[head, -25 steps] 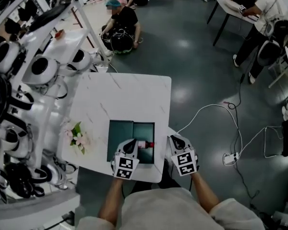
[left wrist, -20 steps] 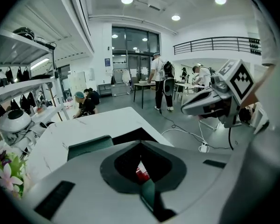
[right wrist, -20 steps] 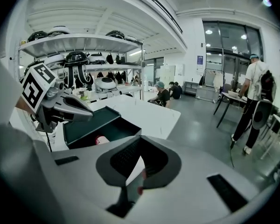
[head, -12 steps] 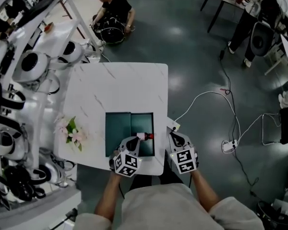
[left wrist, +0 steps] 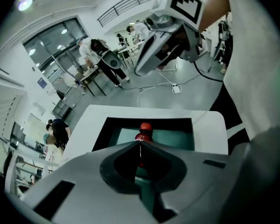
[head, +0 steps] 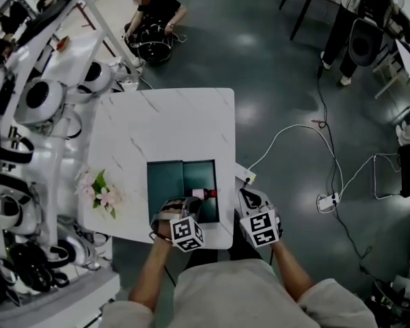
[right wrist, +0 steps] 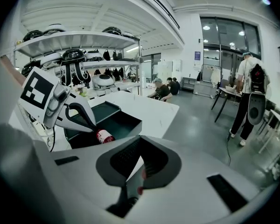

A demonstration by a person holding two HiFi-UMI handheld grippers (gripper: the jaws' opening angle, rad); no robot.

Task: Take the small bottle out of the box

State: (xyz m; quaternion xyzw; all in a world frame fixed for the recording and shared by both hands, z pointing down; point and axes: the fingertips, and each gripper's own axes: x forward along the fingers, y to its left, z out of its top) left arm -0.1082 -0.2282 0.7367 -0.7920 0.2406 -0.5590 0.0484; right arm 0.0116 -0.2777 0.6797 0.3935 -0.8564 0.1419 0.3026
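Pale shirt (head: 225,296); grey left claw (head: 190,201), right claw (head: 244,194)

We find the box (head: 165,183) at the surface's (head: 164,121) near edge, the small bottle (head: 203,194) lying in its right half, flowers (head: 101,191) to its left, and our left tool (head: 190,205) over its front.

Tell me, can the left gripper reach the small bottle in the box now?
Probably yes: the box is open, nothing covers the small bottle, and the left gripper is close to it. Its jaws are shut, though.
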